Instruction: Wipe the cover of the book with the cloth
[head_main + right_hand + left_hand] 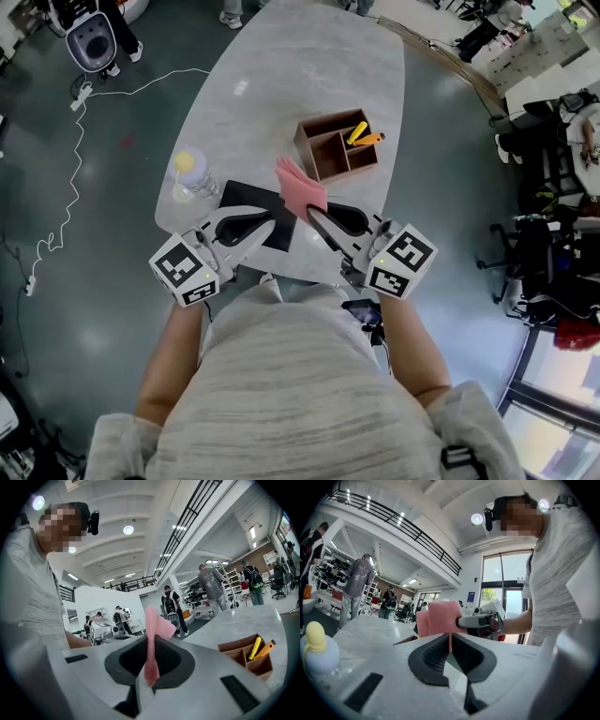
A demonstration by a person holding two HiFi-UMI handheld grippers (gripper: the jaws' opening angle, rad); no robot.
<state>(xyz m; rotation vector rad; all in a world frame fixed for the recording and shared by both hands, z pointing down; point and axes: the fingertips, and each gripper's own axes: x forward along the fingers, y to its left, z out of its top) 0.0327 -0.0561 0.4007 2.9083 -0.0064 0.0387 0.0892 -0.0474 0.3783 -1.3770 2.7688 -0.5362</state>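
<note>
Head view, from the left: the left gripper (271,223) is clamped shut on nothing, over the black book (242,196) lying flat on the table (281,84). The right gripper (310,215) pinches the pink cloth (302,186) by the book's right edge. The cloth looks light and floppy, so a bunched pinch suits. The stiff book may slide.

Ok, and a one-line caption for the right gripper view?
Right gripper shut on the pink cloth, which stands up between its jaws, with a wooden box on the table beyond.
</note>
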